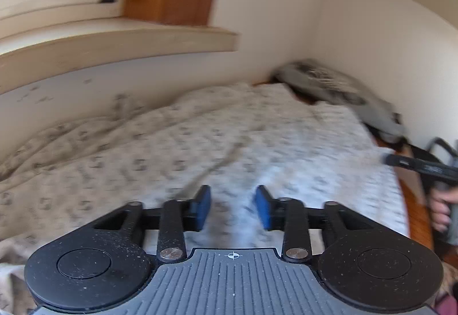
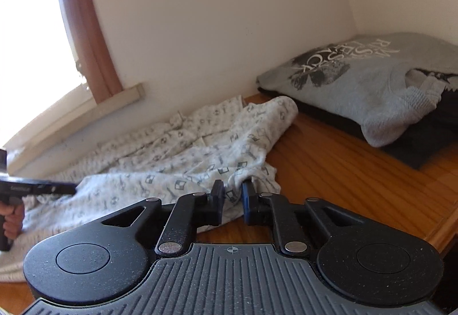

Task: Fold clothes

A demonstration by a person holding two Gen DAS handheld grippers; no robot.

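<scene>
White walls meet in a corner above a wooden table (image 2: 357,171); a window ledge (image 1: 114,40) runs along the wall, with a brown curtain (image 2: 86,28) beside the bright, washed-out window.

Largest item: a white patterned garment (image 2: 177,154), spread rumpled over the table up to the wall. The left wrist view is motion-blurred, so its print and creases are hard to make out there; the right wrist view shows them sharply, along with bare wood that the left view nearly hides.

In the far corner lies a folded grey sweatshirt (image 2: 372,86) with a dark print, resting on a black garment (image 2: 423,143). In the left view this pile is a smear, partly cut off.

Left gripper (image 1: 233,207): jaws part-open above the patterned garment, nothing between the blue pads; contact with the cloth cannot be told.

Right gripper (image 2: 230,200): jaws narrow, a bunched edge of the patterned garment between the pads; whether they pinch it cannot be told.

Each view catches the other gripper and its hand (image 1: 440,209) at the frame edge, cut off.
</scene>
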